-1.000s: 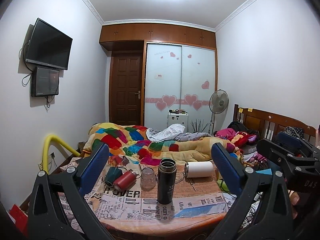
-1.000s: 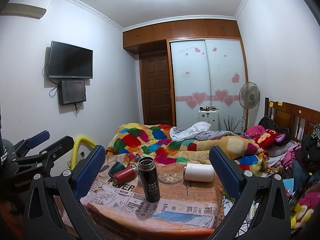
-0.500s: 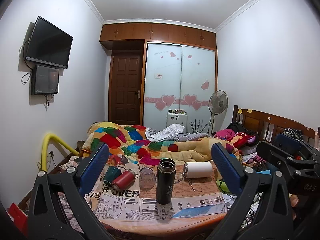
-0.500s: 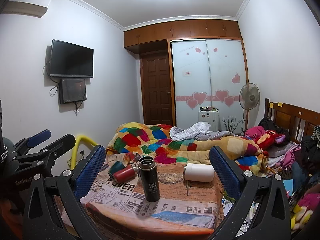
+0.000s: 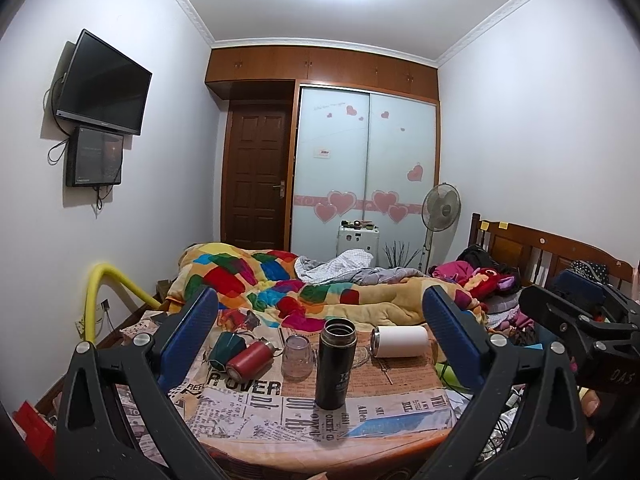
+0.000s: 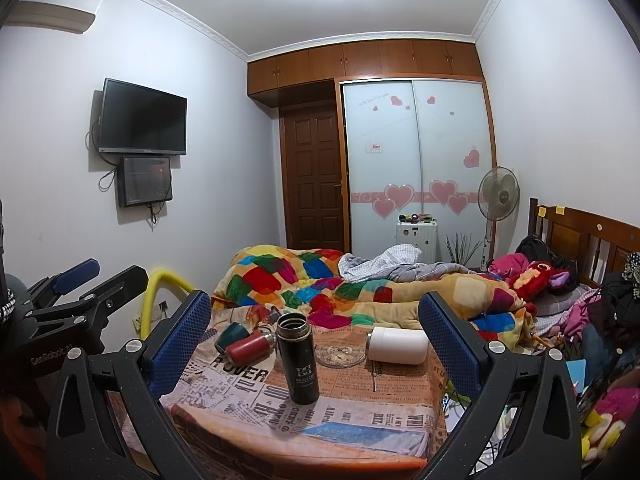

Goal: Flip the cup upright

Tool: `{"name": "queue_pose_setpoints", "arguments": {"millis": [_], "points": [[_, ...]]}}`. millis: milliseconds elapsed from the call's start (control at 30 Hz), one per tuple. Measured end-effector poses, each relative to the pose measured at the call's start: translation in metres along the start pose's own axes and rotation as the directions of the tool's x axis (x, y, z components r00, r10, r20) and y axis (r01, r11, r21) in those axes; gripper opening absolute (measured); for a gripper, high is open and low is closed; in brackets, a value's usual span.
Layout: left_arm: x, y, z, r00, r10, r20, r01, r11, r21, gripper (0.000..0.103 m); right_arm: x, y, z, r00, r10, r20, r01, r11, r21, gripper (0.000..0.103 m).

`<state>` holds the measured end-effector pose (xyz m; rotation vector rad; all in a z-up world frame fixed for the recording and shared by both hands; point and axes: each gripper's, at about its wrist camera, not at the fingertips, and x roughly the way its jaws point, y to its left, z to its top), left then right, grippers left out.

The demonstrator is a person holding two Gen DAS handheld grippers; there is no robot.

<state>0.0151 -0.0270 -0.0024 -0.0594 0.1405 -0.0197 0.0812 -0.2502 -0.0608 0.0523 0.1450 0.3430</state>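
From my left wrist camera, my left gripper (image 5: 320, 332) hangs wide open and empty, held back from the table (image 5: 400, 380), which is covered in newspaper. A black flask (image 5: 335, 363) stands upright near the front. Behind it a clear glass cup (image 5: 297, 357) sits mouth-down, a white cup (image 5: 398, 341) lies on its side to the right with its metal rim facing left, and a red bottle (image 5: 249, 361) and a green cup (image 5: 226, 347) lie together on the left. From my right wrist camera, my right gripper (image 6: 314, 330) is just as wide and just as empty; the white cup (image 6: 398, 345) lies just beside a glass dish (image 6: 340, 356), nearest my right fingers. I judge it the cup to flip — rigid, light, smooth and likely to roll — so I would take it across the middle of the barrel, squeezing firmly. The glass one would be slippery and breakable.
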Motion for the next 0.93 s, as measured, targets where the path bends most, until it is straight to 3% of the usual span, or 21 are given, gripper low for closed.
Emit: {"name": "queue_pose_setpoints", "arguments": {"millis": [500, 933], "points": [[0.005, 0.001, -0.006, 1.0, -0.012, -0.017, 0.012, 1.0, -0.003, 0.102, 0.003, -0.014, -0.001, 1.0, -0.004, -0.016, 0.004, 1.0, -0.002, 0.103], [0.025, 0.033, -0.024, 0.998, 0.002, -0.065, -0.006, 0.998, -0.063, 0.102, 0.023, -0.01, -0.006, 0.998, -0.007, -0.063, 0.004, 0.999, -0.04, 0.103]]}}
